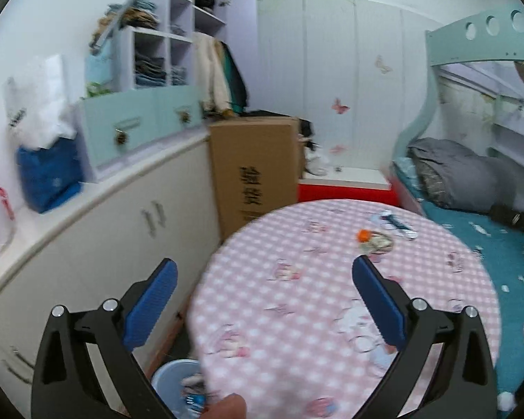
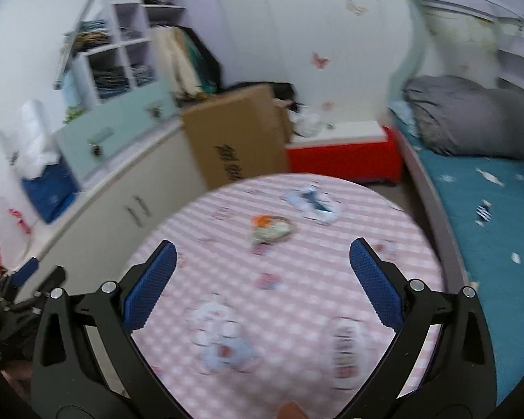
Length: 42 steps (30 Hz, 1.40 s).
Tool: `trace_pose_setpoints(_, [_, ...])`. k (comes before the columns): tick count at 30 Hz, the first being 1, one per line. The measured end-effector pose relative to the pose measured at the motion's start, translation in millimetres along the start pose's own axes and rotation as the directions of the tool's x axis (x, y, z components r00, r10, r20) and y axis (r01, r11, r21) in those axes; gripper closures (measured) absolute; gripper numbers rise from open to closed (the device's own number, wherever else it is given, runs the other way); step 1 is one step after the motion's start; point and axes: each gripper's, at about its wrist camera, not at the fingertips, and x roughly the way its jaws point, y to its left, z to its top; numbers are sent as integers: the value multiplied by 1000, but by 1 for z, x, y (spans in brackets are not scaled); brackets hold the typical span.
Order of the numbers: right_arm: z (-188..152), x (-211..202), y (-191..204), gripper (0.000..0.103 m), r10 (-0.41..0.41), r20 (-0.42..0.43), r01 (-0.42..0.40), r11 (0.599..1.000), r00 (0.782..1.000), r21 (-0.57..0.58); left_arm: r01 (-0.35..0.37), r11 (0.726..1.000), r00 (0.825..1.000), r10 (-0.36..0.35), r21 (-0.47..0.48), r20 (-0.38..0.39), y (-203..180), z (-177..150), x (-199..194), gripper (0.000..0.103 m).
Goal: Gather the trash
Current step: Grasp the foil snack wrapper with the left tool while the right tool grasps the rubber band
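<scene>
We hold left hand-held gripper (image 1: 264,272) and right hand-held gripper (image 2: 262,253) wide, empty, above surface (image 1: 297,314); crumpled wrapper (image 1: 375,242) far.

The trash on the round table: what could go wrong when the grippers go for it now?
1. The wrapper with the orange cap and the white and blue wrapper are thin and flat; the open right gripper may pinch the tablecloth too.
2. The bin sits low, half under the table edge, so a drop from the left gripper might miss it.
</scene>
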Motion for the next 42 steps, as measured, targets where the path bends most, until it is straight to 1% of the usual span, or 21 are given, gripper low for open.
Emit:
trace_pose_setpoints(3, [-7,25,-27,6,-40,-62,41,999,997,13,54,999,998,-53,6,-45,-18,-1,18,5])
trace_pose_setpoints(5, [-11,40,-35,6,-52,-98,53,999,994,10,75,997,994,-75,2,-79,-28,-2,31,5])
trace_pose_setpoints(7, [-15,65,-34,6,-61,-142,60,998,988,-13,105,994,989,-104,1,-104,-36,-3,45,5])
trace_pose_setpoints(11, [-13,119,-17,6,-38,-201,15,994,979,-112,105,994,986,-102,14,-135,-42,-6,70,5])
trace_pose_setpoints(12, [-12,137,-9,10,-42,-215,9,988,976,-152,103,995,985,-100,14,-141,-41,-6,74,5])
trace_pose_setpoints(13, [-12,155,-2,17,-46,-237,3,983,971,-182,98,995,984,-95,14,-149,-41,-6,82,5])
trace_pose_setpoints(14, [-12,173,2,21,-43,-260,-10,980,965,-198,96,995,983,-92,14,-156,-39,-6,86,5])
trace_pose_setpoints(15, [-12,187,6,29,-49,-276,-11,977,960,-212,92,996,982,-88,17,-169,-39,-6,94,5])
trace_pose_setpoints(16, [-13,199,9,33,-65,-287,-4,973,956,-233,88,996,980,-83,20,-181,-37,-6,100,5])
trace_pose_setpoints(20, [-12,230,23,36,-82,-305,-17,951,949,-308,81,997,974,-76,15,-215,-31,-8,120,5])
trace_pose_setpoints(22, [-13,235,31,38,-82,-303,-32,935,949,-353,74,997,971,-68,18,-229,-29,-8,130,5])
trace_pose_setpoints(23, [-13,238,35,43,-90,-303,-33,926,949,-377,74,997,970,-68,18,-235,-29,-9,134,5])
trace_pose_setpoints(24, [-13,240,38,54,-83,-303,-46,917,949,-395,79,997,967,-72,19,-243,-30,-9,140,5])
trace_pose_setpoints(25, [-12,243,40,72,-78,-304,-54,915,949,-400,82,996,966,-74,22,-248,-31,-9,144,5])
trace_pose_setpoints(26, [-11,244,41,78,-76,-307,-57,914,949,-402,85,996,965,-75,28,-252,-34,-9,147,5])
trace_pose_setpoints(27, [-9,242,39,95,-83,-307,-48,916,948,-398,90,995,963,-77,38,-257,-37,-9,150,5])
trace_pose_setpoints(31, [-3,221,13,98,3,-300,-89,958,954,-272,135,987,959,-107,91,-264,-58,-6,165,5])
trace_pose_setpoints(34, [-1,199,-15,98,81,-290,-127,981,954,-145,183,971,951,-135,156,-277,-79,-3,185,5])
trace_pose_setpoints(36, [0,185,-32,98,110,-279,-138,987,954,-84,214,955,945,-149,205,-292,-97,-1,204,5])
trace_pose_setpoints(40, [-1,166,-50,98,138,-266,-151,988,954,-29,297,912,921,-195,283,-338,-130,2,242,5])
trace_pose_setpoints(42, [0,158,-57,98,141,-252,-148,989,957,-8,315,902,909,-198,296,-366,-142,2,257,5])
